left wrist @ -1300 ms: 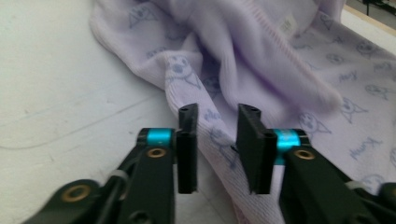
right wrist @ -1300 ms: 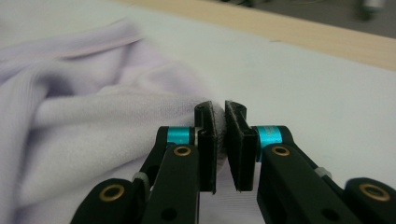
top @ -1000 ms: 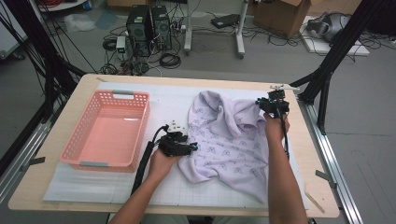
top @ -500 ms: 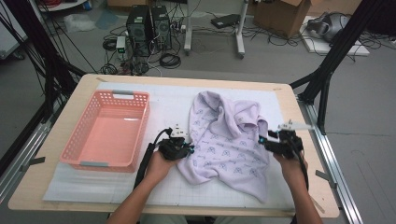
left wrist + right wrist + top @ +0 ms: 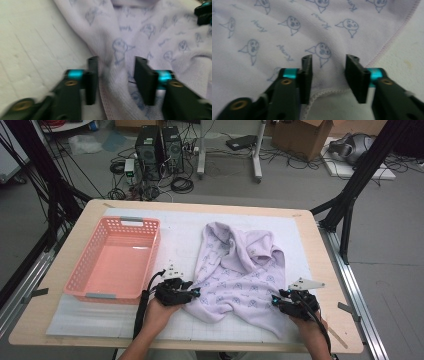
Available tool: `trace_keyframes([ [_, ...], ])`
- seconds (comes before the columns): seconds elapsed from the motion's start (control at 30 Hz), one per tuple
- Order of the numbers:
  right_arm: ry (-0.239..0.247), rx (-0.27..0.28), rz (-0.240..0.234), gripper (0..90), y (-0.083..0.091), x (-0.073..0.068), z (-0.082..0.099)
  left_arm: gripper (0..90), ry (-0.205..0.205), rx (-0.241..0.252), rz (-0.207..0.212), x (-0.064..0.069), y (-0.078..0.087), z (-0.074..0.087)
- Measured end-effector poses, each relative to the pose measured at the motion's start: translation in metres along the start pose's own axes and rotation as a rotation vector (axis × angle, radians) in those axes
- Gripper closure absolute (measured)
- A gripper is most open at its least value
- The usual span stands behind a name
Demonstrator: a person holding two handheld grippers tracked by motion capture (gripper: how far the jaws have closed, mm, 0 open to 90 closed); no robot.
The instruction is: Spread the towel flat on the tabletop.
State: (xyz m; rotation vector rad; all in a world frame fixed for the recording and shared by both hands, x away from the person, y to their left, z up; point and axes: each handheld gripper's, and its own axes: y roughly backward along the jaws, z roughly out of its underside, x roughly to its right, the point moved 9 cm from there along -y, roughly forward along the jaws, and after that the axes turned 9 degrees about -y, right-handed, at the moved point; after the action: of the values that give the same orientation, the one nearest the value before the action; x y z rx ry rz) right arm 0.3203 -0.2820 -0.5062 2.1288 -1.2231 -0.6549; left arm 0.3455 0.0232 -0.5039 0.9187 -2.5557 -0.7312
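**2 grippers at the cloth's near edge**

The lilac cloth [image 5: 240,275] lies rumpled on the white mat [image 5: 180,232], right of the pink basket [image 5: 117,257]. The left gripper [image 5: 192,293] has just been opening; its jaws stand apart astride the cloth's left hem. The right gripper [image 5: 276,301] has just been closing; its jaws remain parted over the near right corner, gripping nothing.

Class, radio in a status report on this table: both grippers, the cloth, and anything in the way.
Left gripper at cloth's left edge, jaws just opening, fabric between, not pinched. Right gripper at near right corner, jaws just closing, not clamped. Lilac cloth crumpled on mat. Pink basket off left, clear.
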Motion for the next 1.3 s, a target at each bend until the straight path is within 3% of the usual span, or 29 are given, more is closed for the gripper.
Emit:
trace_keyframes([
  [0.03, 0.000, -0.002, -0.011, 80.1, 0.000, 0.001, -0.001, 55.9, -0.003, -0.007, -0.011, -0.001, -0.001, 0.000],
  [0.07, -0.005, -0.005, -0.013, 83.6, 0.000, 0.003, -0.002, 60.6, -0.016, -0.015, -0.035, -0.002, -0.002, -0.001],
  [0.1, -0.021, -0.005, -0.037, 84.8, -0.001, 0.005, -0.003, 71.9, -0.040, -0.029, -0.067, -0.005, -0.002, -0.001],
  [0.13, -0.041, 0.006, -0.039, 85.1, -0.002, 0.009, -0.005, 84.8, -0.033, -0.028, -0.072, -0.008, -0.003, -0.002],
  [0.27, -0.066, 0.076, 0.006, 85.7, -0.006, 0.026, -0.021, 85.7, 0.037, 0.054, -0.116, -0.024, -0.003, -0.017],
  [0.33, -0.066, 0.090, 0.044, 85.9, -0.012, 0.035, -0.029, 85.7, 0.045, 0.083, -0.150, -0.031, -0.006, -0.023],
  [0.43, -0.075, 0.108, 0.101, 86.1, -0.020, 0.046, -0.042, 85.5, 0.044, 0.066, -0.183, -0.038, -0.018, -0.029],
  [0.47, -0.078, 0.112, 0.122, 86.0, -0.022, 0.048, -0.047, 84.3, 0.047, 0.069, -0.190, -0.039, -0.019, -0.031],
  [0.5, -0.082, 0.110, 0.138, 85.9, -0.024, 0.049, -0.049, 77.6, 0.060, 0.074, -0.201, -0.040, -0.019, -0.032],
  [0.53, -0.071, 0.107, 0.154, 85.3, -0.024, 0.051, -0.051, 65.5, 0.075, 0.073, -0.201, -0.041, -0.017, -0.032],
  [0.63, -0.095, 0.144, 0.125, 80.0, -0.011, 0.049, -0.052, 48.5, 0.064, 0.092, -0.179, -0.036, -0.002, -0.029],
  [0.7, -0.097, 0.183, 0.106, 76.3, 0.004, 0.044, -0.050, 47.6, 0.033, 0.100, -0.170, -0.028, 0.008, -0.025],
  [0.8, -0.073, 0.189, 0.072, 72.2, 0.021, 0.036, -0.040, 45.1, -0.003, 0.069, -0.187, -0.023, 0.019, -0.012],
  [0.9, -0.056, 0.168, 0.039, 72.3, 0.029, 0.030, -0.031, 44.5, 0.017, 0.076, -0.166, -0.017, 0.025, -0.006],
  [1.13, -0.040, 0.061, 0.001, 64.8, 0.022, 0.022, -0.002, 41.3, 0.017, 0.014, -0.118, -0.009, 0.017, 0.004],
  [1.2, -0.043, 0.039, -0.005, 60.7, 0.021, 0.020, 0.004, 38.0, -0.006, -0.015, -0.113, -0.007, 0.012, 0.006],
  [1.3, -0.052, 0.029, -0.012, 59.8, 0.018, 0.018, 0.005, 37.3, -0.050, -0.033, -0.139, -0.004, 0.007, 0.006],
])
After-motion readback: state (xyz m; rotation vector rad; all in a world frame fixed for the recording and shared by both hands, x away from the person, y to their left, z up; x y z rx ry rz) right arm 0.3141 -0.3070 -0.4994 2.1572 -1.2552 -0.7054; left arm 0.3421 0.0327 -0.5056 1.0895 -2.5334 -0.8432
